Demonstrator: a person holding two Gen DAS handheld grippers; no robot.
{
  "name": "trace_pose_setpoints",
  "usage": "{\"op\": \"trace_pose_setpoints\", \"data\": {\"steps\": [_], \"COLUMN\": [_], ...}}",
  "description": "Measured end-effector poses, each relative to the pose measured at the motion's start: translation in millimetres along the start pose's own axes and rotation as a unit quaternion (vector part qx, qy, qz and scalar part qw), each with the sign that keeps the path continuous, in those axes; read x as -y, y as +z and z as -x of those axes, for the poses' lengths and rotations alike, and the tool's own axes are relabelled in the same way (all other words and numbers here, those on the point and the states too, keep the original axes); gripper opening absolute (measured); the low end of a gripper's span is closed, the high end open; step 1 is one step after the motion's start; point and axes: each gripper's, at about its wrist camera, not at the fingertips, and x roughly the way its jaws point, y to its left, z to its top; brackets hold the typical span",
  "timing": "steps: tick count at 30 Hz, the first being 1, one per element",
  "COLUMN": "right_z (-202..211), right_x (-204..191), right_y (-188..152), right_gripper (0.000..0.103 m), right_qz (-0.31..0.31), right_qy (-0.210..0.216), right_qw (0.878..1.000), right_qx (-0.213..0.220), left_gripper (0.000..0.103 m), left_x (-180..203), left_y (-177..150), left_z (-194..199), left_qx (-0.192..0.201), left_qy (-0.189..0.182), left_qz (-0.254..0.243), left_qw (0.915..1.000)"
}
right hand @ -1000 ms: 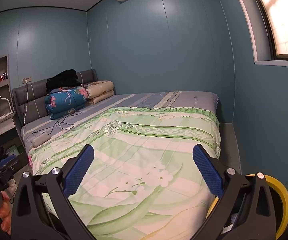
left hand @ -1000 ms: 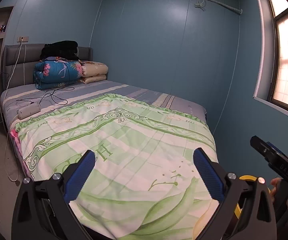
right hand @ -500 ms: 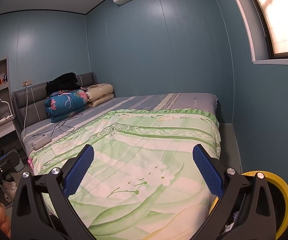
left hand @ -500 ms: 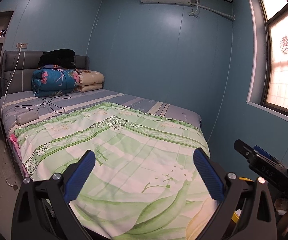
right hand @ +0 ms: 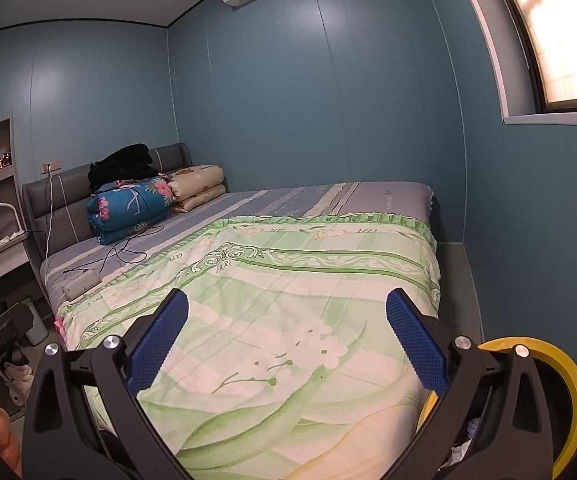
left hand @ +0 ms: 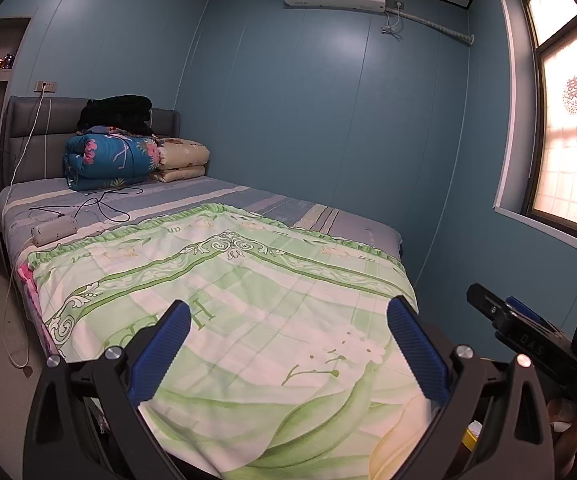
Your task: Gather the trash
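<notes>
The bed [left hand: 216,280] is filling both views & serving as the landmark here: a green floral quilt [right hand: 288,320] is lying flat over its foot half, striped sheet showing beyond it toward the headboard. At the headboard end, a folded blue floral duvet [left hand: 108,160] is sitting w/ a beige one just beside it and dark clothing piled on top. A white power strip [left hand: 53,230] w/ black cables is lying on the sheet near the bed's left edge. Off the bed's foot corner on the window side, a yellow-rimmed bin [right hand: 568,392] is standing on the floor; crumpled white scraps, prob. paper or tissue, are showing inside it [right hand: 462,450], so that is where the collected trash is sitting. No loose trash is showing on the bed itself, as far as I can tell. Judging by looks, such scraps will be v. light, soft, crushable, not fragile; a pinch across the bulk of a wad should do, w/ care since thin paper may slip or tear if caught by an edge only. The left claw [left hand: 288,344] is hanging over the bed's foot, blue pads spread wide, gripping nothing. The right claw [right hand: 288,340] is doing likewise over the foot, released & empty, its right finger just beside the bin rim. Each tool is partly showing at the edge of the other's view.
</notes>
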Motion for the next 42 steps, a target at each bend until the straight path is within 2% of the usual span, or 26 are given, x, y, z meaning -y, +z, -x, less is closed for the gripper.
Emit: {"op": "trace_pose_setpoints", "data": {"steps": [42], "right_z": [-3.7], "right_x": [9.9], "right_y": [-3.4], "right_gripper": [0.095], "right_qz": [-0.018], "right_qy": [-0.006], "right_qw": [1.000], "right_qx": [-0.013], "left_gripper": [0.095], "left_x": [4.0], "left_y": [-2.3], "left_z": [-5.6], "left_qx": [-0.003], "left_qy": [-0.006], "left_qz": [-0.005], "left_qw": [1.0000]}}
